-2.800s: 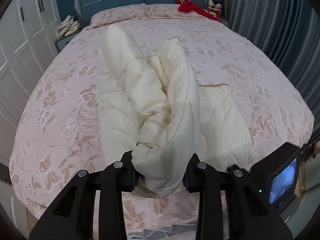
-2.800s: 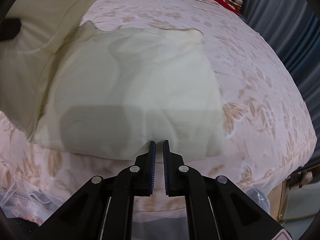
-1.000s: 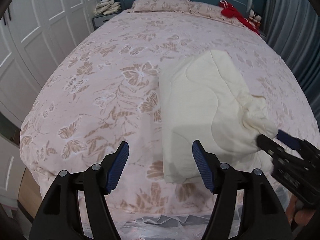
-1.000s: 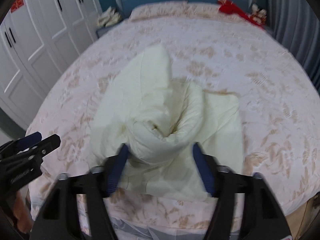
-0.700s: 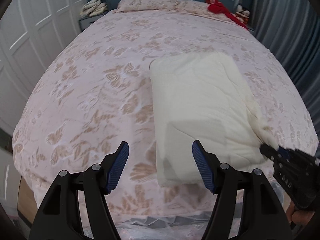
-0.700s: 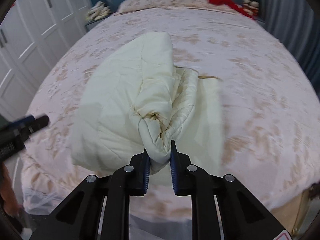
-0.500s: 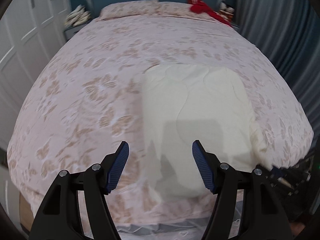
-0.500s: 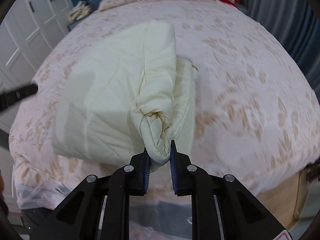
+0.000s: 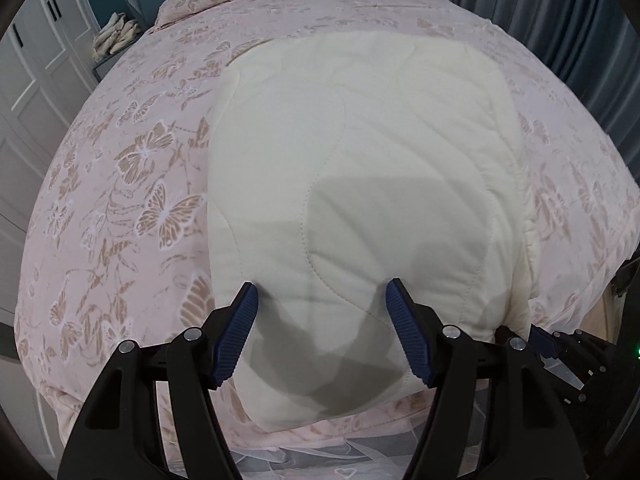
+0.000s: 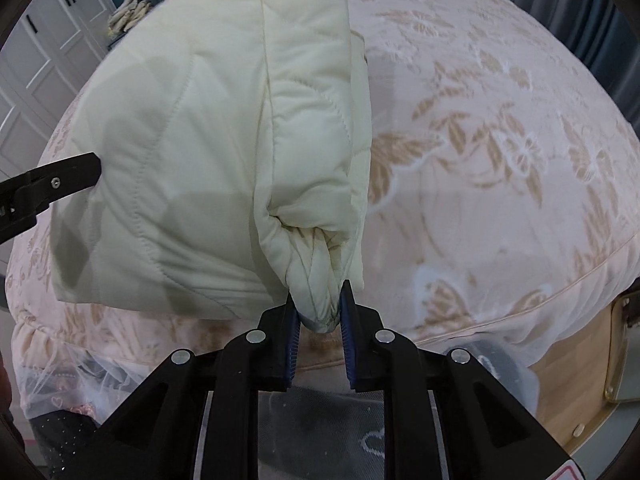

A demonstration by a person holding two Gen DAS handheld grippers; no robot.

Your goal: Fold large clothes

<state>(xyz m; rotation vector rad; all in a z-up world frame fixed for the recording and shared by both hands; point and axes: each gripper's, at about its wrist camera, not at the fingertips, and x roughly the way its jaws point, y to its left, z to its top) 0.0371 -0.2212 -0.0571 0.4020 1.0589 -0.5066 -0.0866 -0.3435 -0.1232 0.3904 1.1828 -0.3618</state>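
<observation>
Cream quilted garment (image 9: 360, 168), folded flat, lies on the pink butterfly-print bed (image 9: 132, 184) near its foot edge. My right claw (image 10: 318, 312) is clamped on a bunched fold at the garment's right side, lifting it. My left claw (image 9: 322, 332) hangs above the near edge, jaws apart, gripping nothing.

The right gripper (image 10: 319, 307) pinches a bunched corner of the cream quilted garment (image 10: 192, 140), which drapes over the floral bed (image 10: 500, 152).
</observation>
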